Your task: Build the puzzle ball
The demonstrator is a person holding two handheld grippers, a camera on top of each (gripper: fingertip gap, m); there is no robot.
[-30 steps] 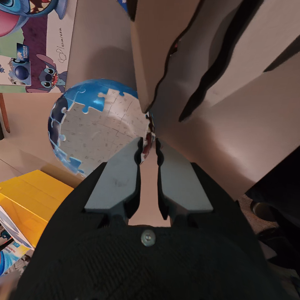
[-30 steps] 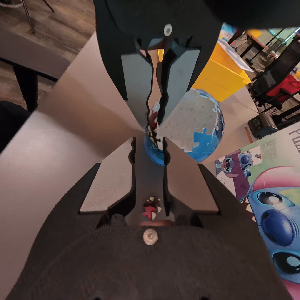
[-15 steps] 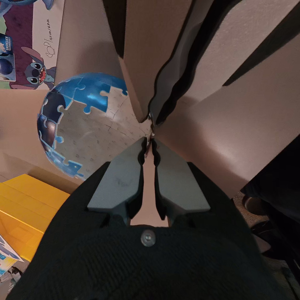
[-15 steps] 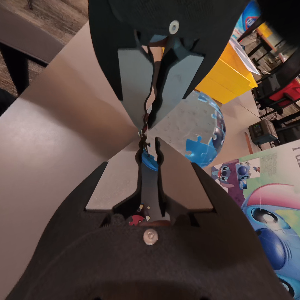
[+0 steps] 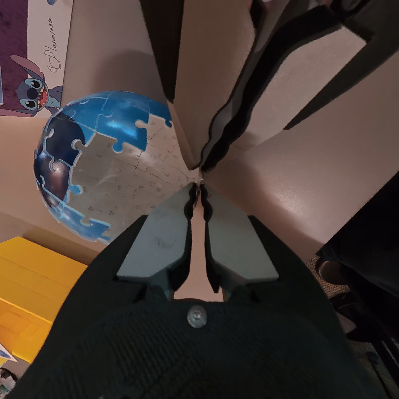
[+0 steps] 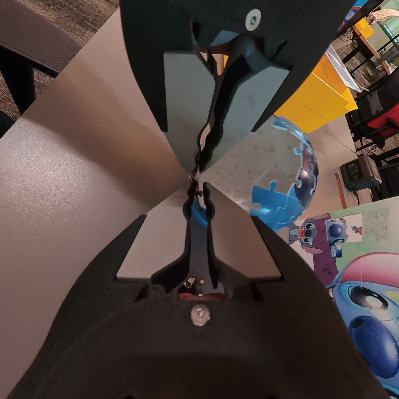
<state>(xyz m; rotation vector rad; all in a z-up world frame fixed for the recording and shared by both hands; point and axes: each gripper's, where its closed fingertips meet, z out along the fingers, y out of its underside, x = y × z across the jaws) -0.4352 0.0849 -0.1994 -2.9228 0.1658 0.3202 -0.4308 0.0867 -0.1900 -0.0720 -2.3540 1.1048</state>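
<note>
The partly built puzzle ball (image 5: 112,168) is an open shell, grey inside with blue and dark pieces around its rim; it also shows in the right wrist view (image 6: 269,172). My left gripper (image 5: 197,191) and my right gripper (image 6: 197,190) meet tip to tip at the shell's near rim. Both are shut on the thin edge of the pieces there, which I see edge-on. The right gripper comes in from above in the left wrist view (image 5: 201,167). The left gripper comes in from above in the right wrist view (image 6: 197,165). The exact piece in each grip is hidden.
The beige table (image 6: 75,183) has its edge at the left, with a chair (image 6: 32,43) beyond it. A picture-printed puzzle box (image 6: 356,269) lies to the right and a yellow bin (image 5: 32,291) behind the ball. A loose red-and-dark puzzle piece (image 6: 191,286) lies under my right gripper. A black device (image 6: 360,174) stands nearby.
Both grippers have narrowed their jaws and drawn their tips together on the shell's rim. The red and dark pieces seen between the tips earlier are now pinched edge-on.
</note>
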